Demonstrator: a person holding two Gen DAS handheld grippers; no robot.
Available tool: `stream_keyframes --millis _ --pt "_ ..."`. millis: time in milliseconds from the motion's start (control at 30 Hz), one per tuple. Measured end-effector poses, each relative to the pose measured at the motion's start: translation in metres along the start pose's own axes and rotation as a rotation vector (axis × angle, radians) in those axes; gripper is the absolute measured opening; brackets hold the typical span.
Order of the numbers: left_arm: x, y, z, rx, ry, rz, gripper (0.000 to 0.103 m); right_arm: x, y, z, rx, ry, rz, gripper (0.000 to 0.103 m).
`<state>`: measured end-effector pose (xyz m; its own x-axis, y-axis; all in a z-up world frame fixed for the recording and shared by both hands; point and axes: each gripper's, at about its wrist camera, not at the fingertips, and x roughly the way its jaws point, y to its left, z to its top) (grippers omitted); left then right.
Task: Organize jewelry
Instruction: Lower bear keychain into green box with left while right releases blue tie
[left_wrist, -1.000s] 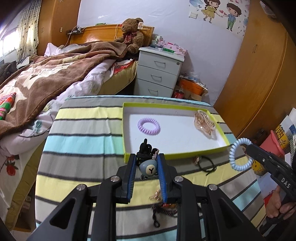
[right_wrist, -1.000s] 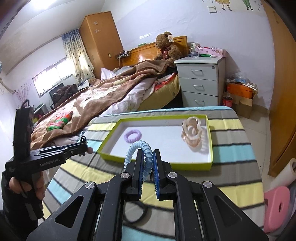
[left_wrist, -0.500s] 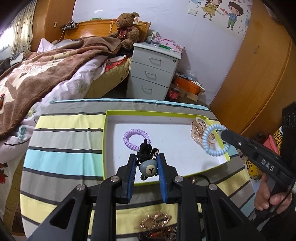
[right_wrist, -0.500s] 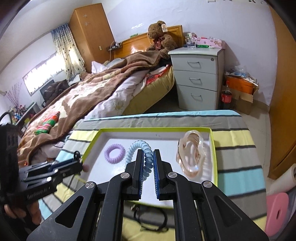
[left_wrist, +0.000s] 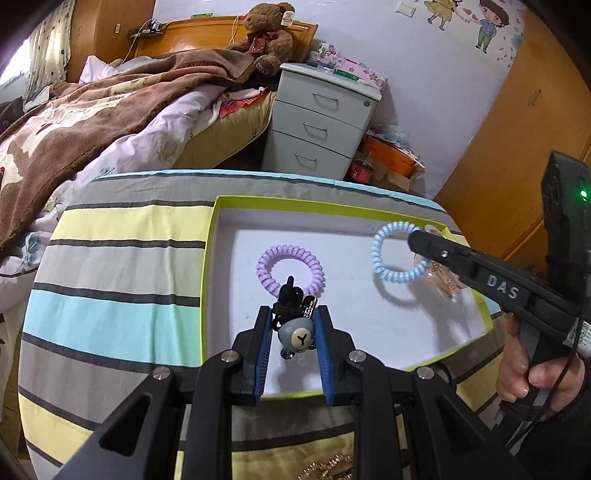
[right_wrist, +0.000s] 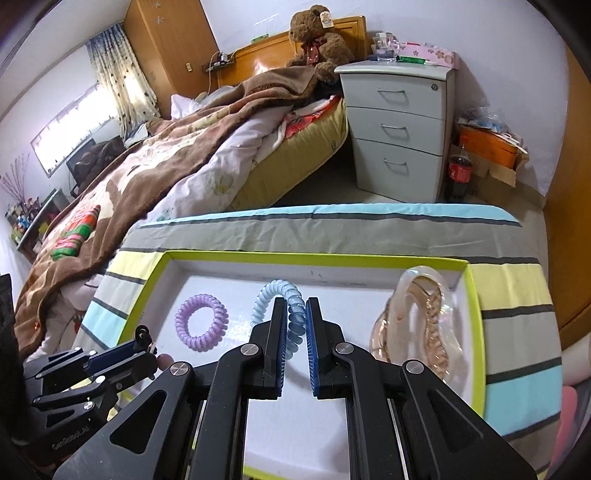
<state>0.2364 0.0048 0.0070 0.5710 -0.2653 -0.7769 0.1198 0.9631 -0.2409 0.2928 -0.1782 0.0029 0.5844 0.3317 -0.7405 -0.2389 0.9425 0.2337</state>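
A white tray with a lime rim (left_wrist: 208, 258) (right_wrist: 476, 332) lies on the striped tablecloth. My left gripper (left_wrist: 293, 325) is shut on a black hair tie with a grey-blue bear charm (left_wrist: 297, 336), hanging over the tray's near part. My right gripper (right_wrist: 295, 314) (left_wrist: 415, 240) is shut on a light blue spiral hair tie (right_wrist: 275, 291) (left_wrist: 391, 254), held above the tray's middle. A purple spiral hair tie (left_wrist: 290, 271) (right_wrist: 201, 321) rests in the tray. A clear pinkish claw clip (right_wrist: 417, 325) lies at the tray's right end.
A gold hair clip (left_wrist: 327, 469) lies on the cloth near the front edge. Behind the table stand a bed with a brown blanket (left_wrist: 92, 107), a grey three-drawer nightstand (right_wrist: 399, 129) and a wooden wardrobe (left_wrist: 517, 129). A person's hand (left_wrist: 532, 365) grips the right tool.
Both grippers have moved forward and down over the tray, each still holding its hair tie. The blue tie has come from beyond the tray's right edge to above its inside.
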Motion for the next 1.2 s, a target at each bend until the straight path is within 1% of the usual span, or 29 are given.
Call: stream_keyframes --millis 100,200,233,300,367,533,900,967,1200 --pt "0.005 0.002 0.001 -0.005 0.005 0.015 0.024 0.008 -0.001 0.002 -0.004 0.018 -0.014 0.010" --pt "0.008 0.002 0.001 0.011 0.004 0.062 0.024 0.015 -0.002 0.003 -0.011 0.034 -0.036 0.010" --pt "0.010 0.003 0.001 0.012 0.007 0.065 0.024 0.018 -0.003 0.004 -0.009 0.042 -0.044 0.010" --pt "0.013 0.004 0.001 0.006 0.015 0.056 0.024 0.020 -0.004 0.003 -0.010 0.044 -0.049 0.010" --pt "0.016 0.005 0.000 0.010 0.023 0.068 0.025 0.022 -0.004 0.003 -0.017 0.046 -0.062 0.010" --pt "0.017 0.005 0.002 0.011 0.020 0.060 0.025 0.026 -0.003 0.003 -0.044 0.052 -0.094 0.010" --pt "0.019 0.005 0.003 0.001 0.023 0.063 0.026 0.028 0.000 0.004 -0.060 0.046 -0.118 0.010" --pt "0.019 0.004 0.003 0.000 0.025 0.066 0.029 0.028 0.000 0.004 -0.061 0.045 -0.117 0.010" --pt "0.021 0.006 0.004 0.005 0.029 0.068 0.032 0.028 0.002 0.004 -0.077 0.046 -0.128 0.011"
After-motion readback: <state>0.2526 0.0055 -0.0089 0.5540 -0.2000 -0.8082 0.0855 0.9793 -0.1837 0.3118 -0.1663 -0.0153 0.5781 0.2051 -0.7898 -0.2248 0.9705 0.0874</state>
